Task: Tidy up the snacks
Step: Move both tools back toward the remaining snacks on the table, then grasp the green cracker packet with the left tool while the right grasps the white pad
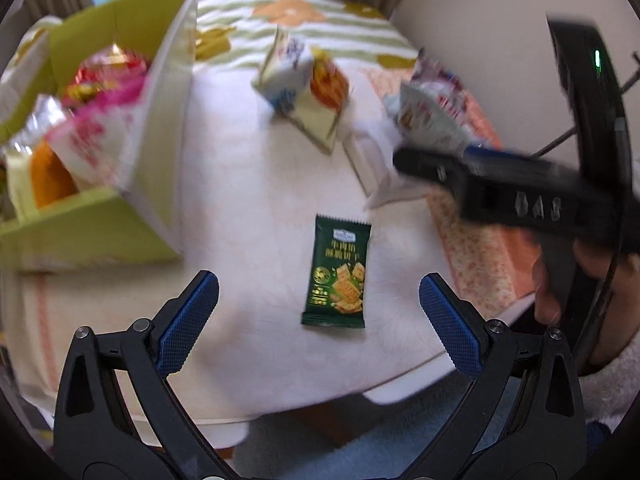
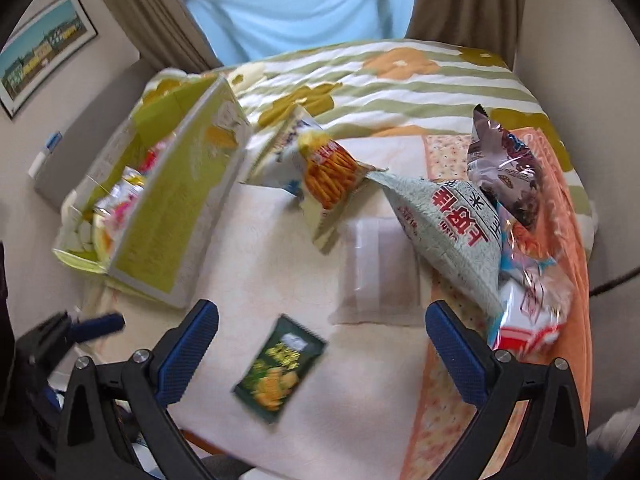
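Note:
A dark green cracker packet (image 1: 337, 273) lies flat on the white cloth, just ahead of my open, empty left gripper (image 1: 319, 304). It also shows in the right wrist view (image 2: 279, 369), between the fingers of my open, empty right gripper (image 2: 322, 336). The right gripper also appears in the left wrist view (image 1: 404, 158), over the snacks at the right. A green cardboard box (image 1: 156, 120) at the left holds several snack bags; it also shows in the right wrist view (image 2: 172, 200). Loose bags lie beyond: an orange sticks bag (image 2: 332, 176), a pale green bag (image 2: 452, 228), a dark clear-wrapped bag (image 2: 508, 168).
The snacks lie on a bed with a white cloth (image 2: 280, 264) and an orange-patterned cloth (image 2: 444, 412); a striped floral blanket (image 2: 400, 76) is behind. A flat clear packet (image 2: 378, 272) lies mid-cloth. The bed's front edge (image 1: 320, 404) drops to blue floor. Walls stand left and right.

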`<state>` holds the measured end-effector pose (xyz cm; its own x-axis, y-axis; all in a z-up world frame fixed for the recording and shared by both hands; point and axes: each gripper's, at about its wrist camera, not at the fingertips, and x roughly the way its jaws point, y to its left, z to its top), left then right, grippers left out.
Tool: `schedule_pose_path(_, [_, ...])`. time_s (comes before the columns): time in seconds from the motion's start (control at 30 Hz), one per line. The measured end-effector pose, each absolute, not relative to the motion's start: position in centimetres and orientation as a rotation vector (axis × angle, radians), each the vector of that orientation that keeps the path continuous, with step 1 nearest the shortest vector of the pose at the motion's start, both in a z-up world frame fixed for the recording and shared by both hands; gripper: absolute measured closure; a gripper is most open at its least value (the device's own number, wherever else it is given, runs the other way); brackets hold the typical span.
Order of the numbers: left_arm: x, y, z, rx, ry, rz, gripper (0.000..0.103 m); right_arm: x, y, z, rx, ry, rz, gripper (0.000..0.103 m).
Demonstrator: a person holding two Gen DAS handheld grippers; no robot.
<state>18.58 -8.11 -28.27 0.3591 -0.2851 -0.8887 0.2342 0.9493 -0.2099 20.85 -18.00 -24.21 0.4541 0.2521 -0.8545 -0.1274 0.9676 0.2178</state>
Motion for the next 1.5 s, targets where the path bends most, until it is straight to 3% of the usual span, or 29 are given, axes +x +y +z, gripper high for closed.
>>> schedule_pose_path(0.27, [19.0,-10.2,-34.1,-0.049,1.237,-0.322,0.015,24.4,-18.5,-28.2,0.031,1.111,0.203,0.000])
schedule_pose_path(0.5, [19.5,-12.1,-35.4,0.074,1.190,-0.362,0.017,24.4,-18.3,-29.6,0.004,1.073,0.183,0.000])
schedule_pose_path(0.63, [20.0,-13.5,-35.4,0.178,1.160,-0.367,0.039,24.4,-18.1,-29.8,-0.007,1.067,0.172,0.000])
schedule_pose_path(0.87, [19.8,-14.3,-35.6,0.249,1.168,-0.366,0.047,24.6,-17.7,-30.1,-0.032,1.073,0.154,0.003])
schedule_pose_path(0.97, [20.0,-14.4,-35.4,0.245,1.175,-0.360,0.062,24.9,-17.6,-30.3,-0.035,1.077,0.145,0.003])
schedule_pose_path(1.37, [21.7,-11.4,-34.7,0.078,1.246,-0.343,0.063,24.9,-16.7,-31.2,-0.101,1.079,0.134,0.004])
schedule_pose_path(1.5, [22.8,-10.6,-34.7,0.075,1.246,-0.326,0.063,25.2,-16.4,-31.6,-0.136,1.080,0.118,0.015])
